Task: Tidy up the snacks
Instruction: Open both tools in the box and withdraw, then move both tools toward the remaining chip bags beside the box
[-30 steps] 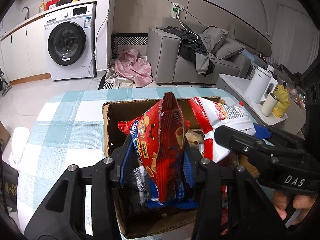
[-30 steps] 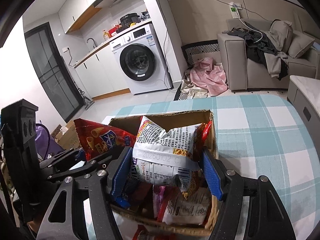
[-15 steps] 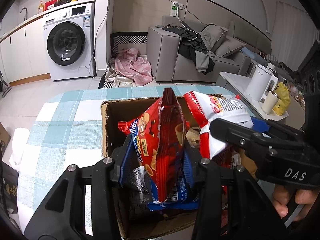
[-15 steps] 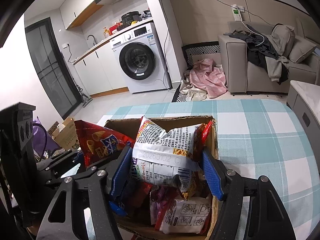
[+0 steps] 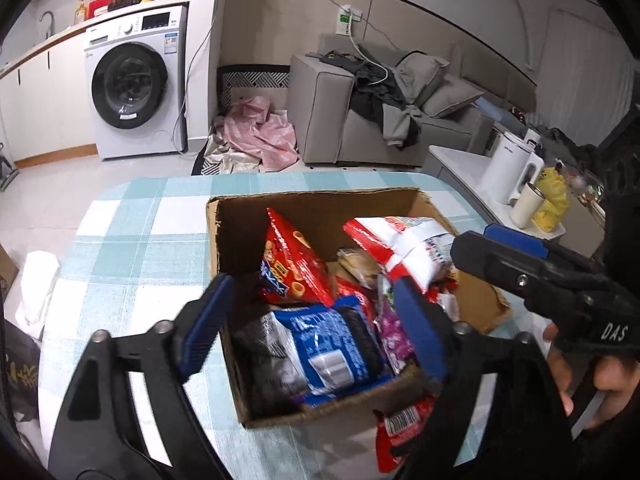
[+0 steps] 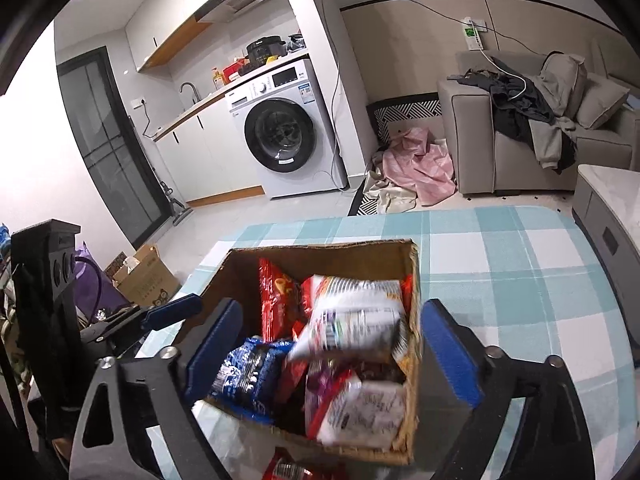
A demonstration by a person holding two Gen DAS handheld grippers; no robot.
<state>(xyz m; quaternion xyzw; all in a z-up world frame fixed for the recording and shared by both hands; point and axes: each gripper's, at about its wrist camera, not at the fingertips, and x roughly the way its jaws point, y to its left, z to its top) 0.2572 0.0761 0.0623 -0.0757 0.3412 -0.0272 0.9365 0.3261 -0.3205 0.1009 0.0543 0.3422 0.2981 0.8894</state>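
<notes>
An open cardboard box [image 5: 312,196] [image 6: 320,248] full of snack packets stands on the checked table. My left gripper [image 5: 314,324] hangs over its near edge, jaws opening, with nothing pressed between the pads. A red biscuit bag [image 5: 292,264] [image 6: 276,300] lies loose in the box beyond it, and a blue packet [image 5: 332,344] [image 6: 248,372] lies under it. My right gripper [image 6: 330,352] [image 5: 520,264] is over the box's right side, jaws opening. A white and red bag [image 6: 356,320] [image 5: 404,240], blurred, sits free between the jaws on the pile.
A red packet [image 5: 400,428] lies on the teal checked tablecloth [image 5: 132,248] just in front of the box. Beyond the table are a washing machine [image 5: 136,84], a grey sofa [image 5: 360,112] and a side table with a white kettle [image 5: 508,168].
Both grippers have opened. The left one let go of the red bag and the right one let go of the white bag; both bags dropped into the box. Both grippers drew back slightly.
</notes>
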